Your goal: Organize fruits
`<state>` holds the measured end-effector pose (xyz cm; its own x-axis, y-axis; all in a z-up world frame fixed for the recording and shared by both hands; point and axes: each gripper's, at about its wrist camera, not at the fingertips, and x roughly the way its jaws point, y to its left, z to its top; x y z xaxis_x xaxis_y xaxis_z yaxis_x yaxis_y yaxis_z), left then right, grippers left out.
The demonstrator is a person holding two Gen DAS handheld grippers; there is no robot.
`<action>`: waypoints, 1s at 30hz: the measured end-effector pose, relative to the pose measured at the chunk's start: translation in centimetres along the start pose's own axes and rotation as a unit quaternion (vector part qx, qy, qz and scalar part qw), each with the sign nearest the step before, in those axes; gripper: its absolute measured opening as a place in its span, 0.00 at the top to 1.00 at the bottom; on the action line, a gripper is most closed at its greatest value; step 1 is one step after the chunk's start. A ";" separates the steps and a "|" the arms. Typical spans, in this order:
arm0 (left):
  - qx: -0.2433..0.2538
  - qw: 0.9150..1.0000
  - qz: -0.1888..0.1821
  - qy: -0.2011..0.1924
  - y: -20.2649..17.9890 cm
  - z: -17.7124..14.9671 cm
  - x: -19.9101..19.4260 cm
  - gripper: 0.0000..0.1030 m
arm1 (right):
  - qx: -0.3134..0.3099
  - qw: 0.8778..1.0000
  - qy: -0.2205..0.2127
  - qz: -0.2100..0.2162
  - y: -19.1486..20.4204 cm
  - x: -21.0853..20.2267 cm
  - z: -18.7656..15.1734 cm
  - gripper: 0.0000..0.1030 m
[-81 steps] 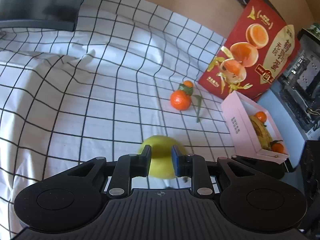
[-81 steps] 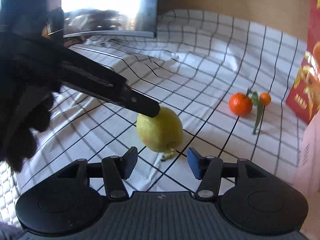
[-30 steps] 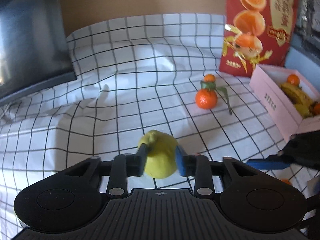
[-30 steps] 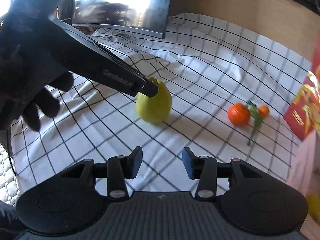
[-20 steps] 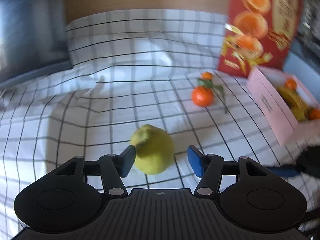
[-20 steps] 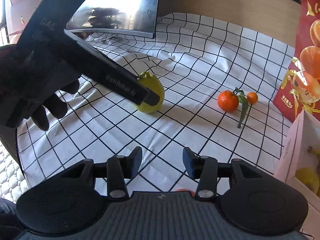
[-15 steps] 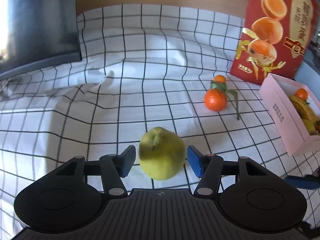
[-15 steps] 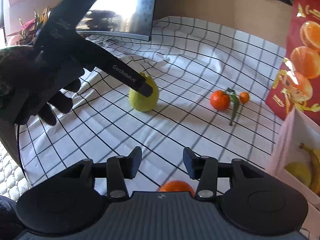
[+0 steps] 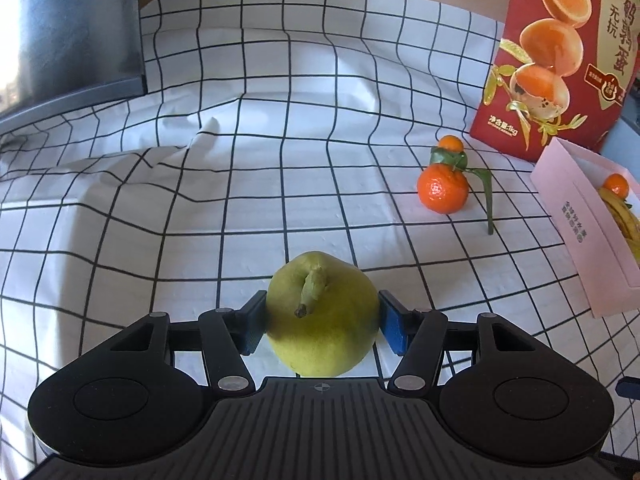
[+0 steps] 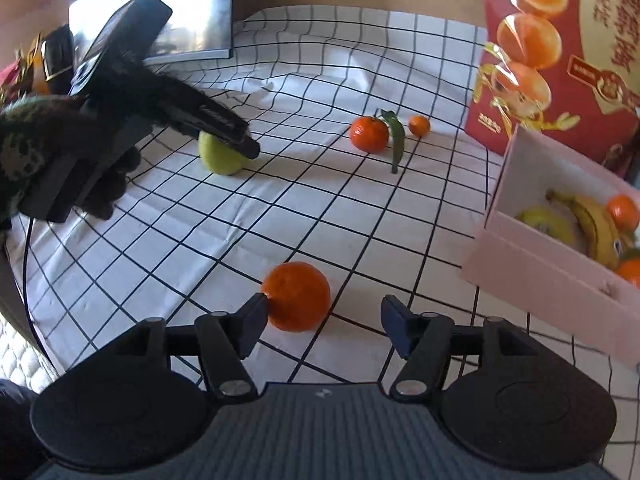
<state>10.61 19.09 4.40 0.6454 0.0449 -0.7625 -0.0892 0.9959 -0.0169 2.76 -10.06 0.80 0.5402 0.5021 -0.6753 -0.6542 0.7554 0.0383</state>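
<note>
A yellow-green pear [image 9: 324, 320] lies on the checked cloth, stem toward the camera, between the wide jaws of my left gripper [image 9: 320, 322]. Both blue pads stand right at its sides without clearly pressing. From the right wrist view the same pear [image 10: 220, 156] shows under the left gripper [image 10: 240, 140], held by a gloved hand [image 10: 60, 160]. My right gripper [image 10: 324, 316] is opening over a loose mandarin [image 10: 298, 296], which lies close to the left finger and well clear of the right one. The pink box [image 10: 540, 264] holds a banana, another pear and mandarins.
Two leafy mandarins, a large one [image 9: 442, 190] and a small one [image 9: 451, 143], lie on the cloth beyond the pear. A red printed carton [image 9: 560, 52] stands behind the pink box [image 9: 576, 232]. A dark monitor [image 9: 68, 32] sits at the back left.
My left gripper let go of the pear's top, widened and slid forward around its body. My right gripper swung right and spread its fingers; a mandarin came into view between them.
</note>
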 end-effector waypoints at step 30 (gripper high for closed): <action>0.217 0.957 -0.187 -0.056 -22.7 6.7 -7.7 0.38 | 0.053 0.985 -0.127 -0.103 -6.3 -9.0 0.4 0.60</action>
<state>12.74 -3.30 15.01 0.6505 -0.3370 -0.6807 0.4709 0.8821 0.0134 2.25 -19.19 6.94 0.7790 0.4128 -0.4720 -0.4656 0.8850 0.0056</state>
